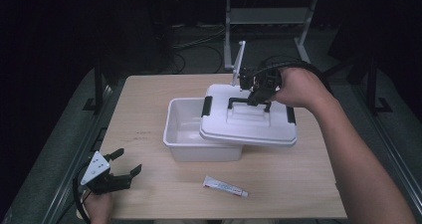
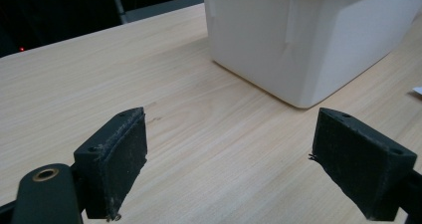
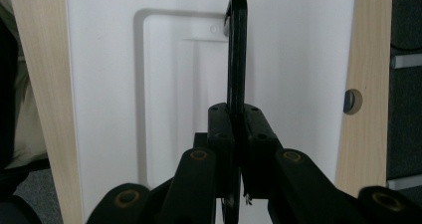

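Note:
A white plastic box (image 1: pixel 184 129) stands mid-table, its side wall (image 2: pixel 298 40) close in the left gripper view. Its white lid (image 1: pixel 249 124) lies skewed over the box's right part, leaving the left part uncovered. The lid (image 3: pixel 174 84) carries a black handle (image 1: pixel 239 101). My right gripper (image 1: pixel 256 97) is shut on that handle (image 3: pixel 236 59), which runs straight up between the jaws in the right gripper view. My left gripper (image 1: pixel 124 163) rests open at the table's front left corner, nothing between its pads (image 2: pixel 124 149).
A small white tube (image 1: pixel 225 186) lies on the wooden table (image 1: pixel 298 184) in front of the box. Black clips (image 1: pixel 206 106) sit on the lid's ends. Metal stand legs (image 1: pixel 229 35) rise beyond the far edge.

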### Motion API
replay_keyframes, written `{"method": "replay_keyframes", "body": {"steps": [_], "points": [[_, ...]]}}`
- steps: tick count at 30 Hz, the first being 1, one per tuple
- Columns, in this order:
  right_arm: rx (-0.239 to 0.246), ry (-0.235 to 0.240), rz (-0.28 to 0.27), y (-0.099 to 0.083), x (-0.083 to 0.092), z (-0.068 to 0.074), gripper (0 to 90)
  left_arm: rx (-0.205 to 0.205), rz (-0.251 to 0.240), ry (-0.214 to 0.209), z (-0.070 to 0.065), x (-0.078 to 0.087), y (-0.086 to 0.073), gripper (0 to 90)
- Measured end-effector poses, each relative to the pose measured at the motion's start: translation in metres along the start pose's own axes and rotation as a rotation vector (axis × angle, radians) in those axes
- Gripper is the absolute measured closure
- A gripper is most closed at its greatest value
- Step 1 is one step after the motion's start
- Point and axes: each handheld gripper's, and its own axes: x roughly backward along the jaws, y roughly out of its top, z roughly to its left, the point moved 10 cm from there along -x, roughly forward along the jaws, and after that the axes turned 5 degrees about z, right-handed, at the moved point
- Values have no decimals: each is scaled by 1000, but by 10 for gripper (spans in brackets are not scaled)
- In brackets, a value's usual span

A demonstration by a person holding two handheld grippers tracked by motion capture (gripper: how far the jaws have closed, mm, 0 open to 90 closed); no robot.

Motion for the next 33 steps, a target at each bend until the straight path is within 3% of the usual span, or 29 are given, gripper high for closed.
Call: {"method": "replay_keyframes", "body": {"steps": [12, 18, 33], "points": [[-39, 5, 11, -37, 0, 0, 841, -4, 6, 3, 1, 0, -1, 135], [-89, 9, 18, -59, 2, 3, 840, -9, 11, 2, 0, 0, -2, 135], [-154, 25, 27, -101, -2, 9, 840, -4, 12, 4, 0, -1, -2, 135]]}}
